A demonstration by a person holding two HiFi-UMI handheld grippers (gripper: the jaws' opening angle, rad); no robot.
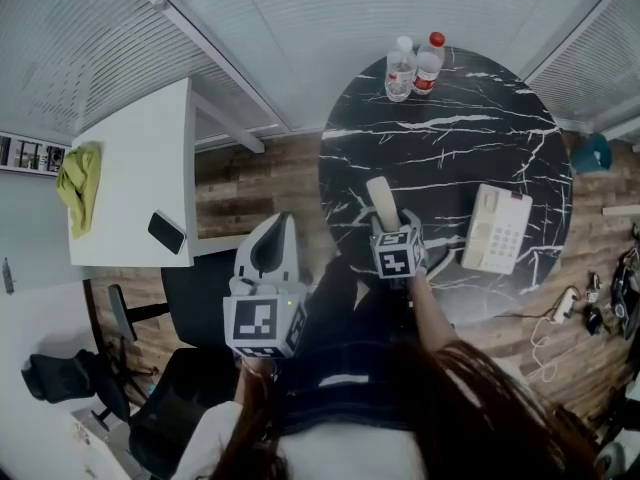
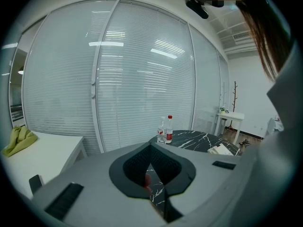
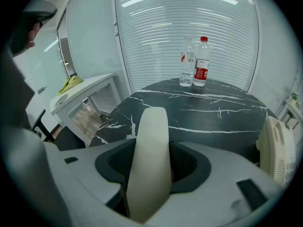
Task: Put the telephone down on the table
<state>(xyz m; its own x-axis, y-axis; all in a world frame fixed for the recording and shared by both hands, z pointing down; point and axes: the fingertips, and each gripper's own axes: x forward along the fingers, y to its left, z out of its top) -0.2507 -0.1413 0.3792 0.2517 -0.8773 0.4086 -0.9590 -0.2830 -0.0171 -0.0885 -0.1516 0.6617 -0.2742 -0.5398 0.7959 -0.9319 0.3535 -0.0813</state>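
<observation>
My right gripper (image 1: 385,220) (image 3: 151,162) is shut on a cream telephone handset (image 1: 382,200) (image 3: 150,150). The handset stands upright between the jaws, above the near left part of the round black marble table (image 1: 450,138) (image 3: 199,103). The cream telephone base (image 1: 497,229) (image 3: 275,145) lies flat on the table to the right of the handset, keypad up. My left gripper (image 1: 272,240) (image 2: 152,183) hovers left of the table, off its edge, with its jaws together and nothing between them. From the left gripper view the base (image 2: 220,149) shows far off on the table.
Two water bottles (image 1: 415,66) (image 3: 195,67) (image 2: 165,129) stand at the table's far edge. A white desk (image 1: 140,168) at the left holds a green cloth (image 1: 80,183) and a dark phone (image 1: 166,232). A black office chair (image 1: 70,378) is at lower left; cables (image 1: 570,308) trail on the floor at right.
</observation>
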